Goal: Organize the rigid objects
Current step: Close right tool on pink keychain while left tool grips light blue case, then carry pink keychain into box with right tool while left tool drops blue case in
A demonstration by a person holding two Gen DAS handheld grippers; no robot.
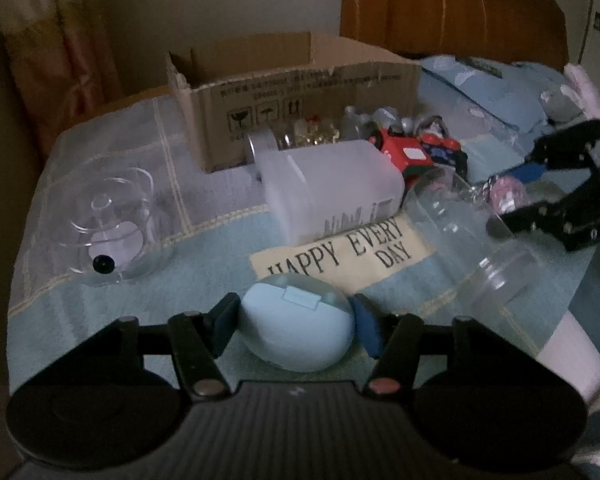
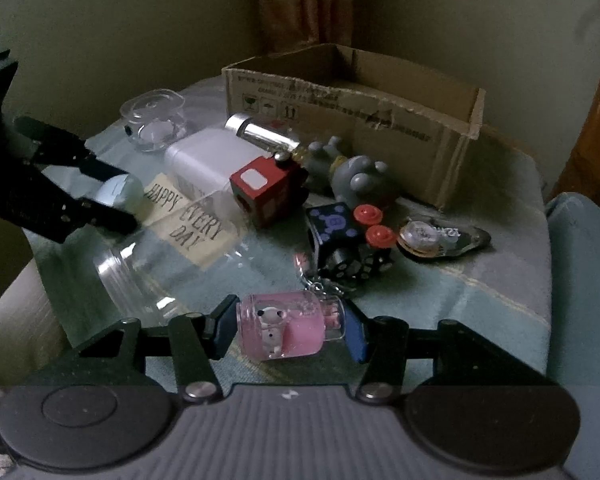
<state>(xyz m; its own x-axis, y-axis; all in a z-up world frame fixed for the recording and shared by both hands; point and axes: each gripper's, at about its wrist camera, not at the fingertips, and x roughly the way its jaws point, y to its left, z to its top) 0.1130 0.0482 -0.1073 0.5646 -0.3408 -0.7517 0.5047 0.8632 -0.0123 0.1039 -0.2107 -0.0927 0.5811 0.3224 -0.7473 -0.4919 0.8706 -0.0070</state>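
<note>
Left hand-held gripper (image 1: 294,330) clamped on pale blue egg-shaped case (image 1: 296,330), bottom centre; right hand-held gripper (image 2: 290,330) clamped on pink bottle keychain (image 2: 290,330), bottom centre. Pick step looks done. Next: carry both to cardboard box (image 2: 380,120), upper centre, clearing the clutter, then release

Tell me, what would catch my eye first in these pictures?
Probably the two held things: a pale blue egg-shaped case in the left gripper, and a little pink bottle charm with a tiny figure inside in the right gripper. Behind them lies a clear jar on its side over a "HAPPY EVERY DAY" label, before an open cardboard box.
</note>
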